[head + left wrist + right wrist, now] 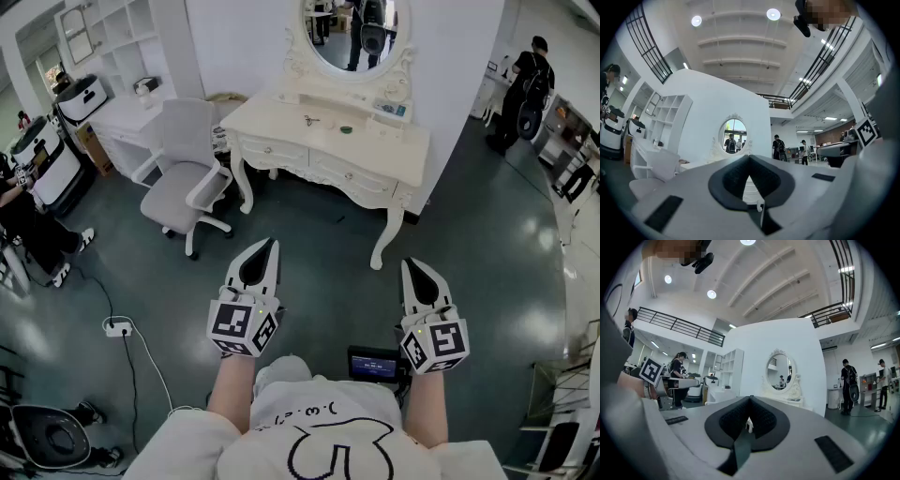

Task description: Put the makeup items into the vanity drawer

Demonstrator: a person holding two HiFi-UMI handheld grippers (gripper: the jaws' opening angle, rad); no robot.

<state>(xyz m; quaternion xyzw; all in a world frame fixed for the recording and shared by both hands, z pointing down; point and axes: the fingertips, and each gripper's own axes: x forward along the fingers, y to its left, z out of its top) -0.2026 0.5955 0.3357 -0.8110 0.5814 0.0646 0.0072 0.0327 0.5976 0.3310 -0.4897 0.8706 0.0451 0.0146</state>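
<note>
Cream-white vanity (272, 117) stands well ahead of both pairs of jaws, across a stretch of dark green floor (487, 234), with its oval mirror (354, 33) against the white wall. On its top, far beyond the jaw tips, lie the makeup things: a dark item (310, 119), a green item (346, 129) just to its right, and a box (394, 109) further right, near the foot of the mirror. They are too small to say more about them. The two drawers (274, 150) below the top have their fronts flush with the frame, shut, and they too are well apart from the jaws.

Left gripper (271, 244) is held out level in front of the person's body. Its jaws are closed, tip against tip, and they hold nothing. In the left gripper view only the hollow behind the tips gapes, with a bit of the vanity showing through it and the mirror above the tips.

Right gripper (411, 263) is level too, beside the left one and apart from it. Its jaws are pressed together at the tips and are likewise empty. In its own view the mirror sits above the tips and a little to their right.

A grey chair (183, 173) stands ahead of the left jaws and to their left, just beside the vanity's left end. A person (532, 80) in dark clothes stands far ahead of the right jaws, to their right. A white power strip (117, 327) lies on the floor to the left of the left gripper.
</note>
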